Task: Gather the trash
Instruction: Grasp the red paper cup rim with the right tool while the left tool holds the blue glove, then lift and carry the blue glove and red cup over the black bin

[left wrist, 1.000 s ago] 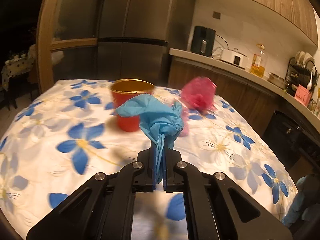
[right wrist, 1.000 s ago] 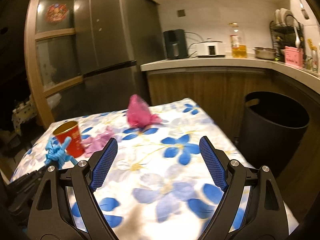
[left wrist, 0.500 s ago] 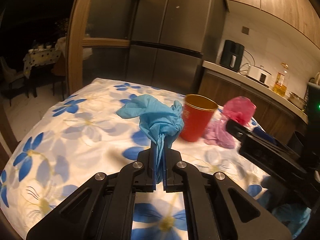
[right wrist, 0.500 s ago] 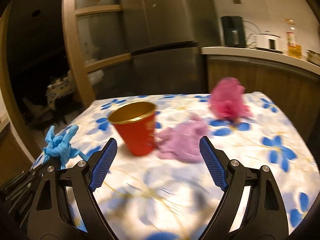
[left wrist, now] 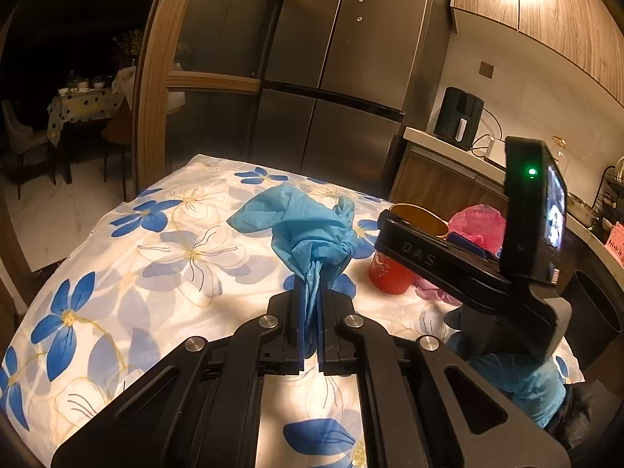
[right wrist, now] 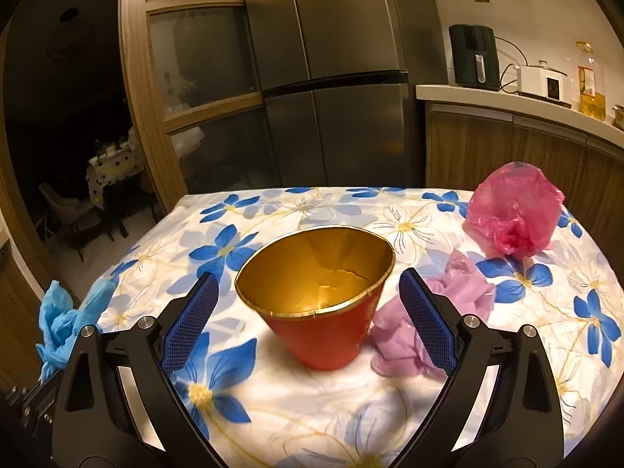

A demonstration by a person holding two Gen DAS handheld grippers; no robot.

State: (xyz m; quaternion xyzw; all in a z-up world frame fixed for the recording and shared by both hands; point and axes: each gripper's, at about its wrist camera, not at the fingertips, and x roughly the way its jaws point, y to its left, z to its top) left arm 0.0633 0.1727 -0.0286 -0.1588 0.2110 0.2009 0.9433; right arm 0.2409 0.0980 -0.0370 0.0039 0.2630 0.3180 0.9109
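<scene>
Trash on floral-cloth table (right wrist: 429,401): red cup w/ gold lining (right wrist: 325,304) upright near centre, lilac crumpled wrap (right wrist: 460,296) touching its right side, pink bag (right wrist: 514,214) farther back right. Right tongs (right wrist: 308,321) spread, jaws opening, cup between pads, no contact. Left tongs (left wrist: 310,312) pressed together, pinching blue bag (left wrist: 300,230), held above table left of cup.
</scene>
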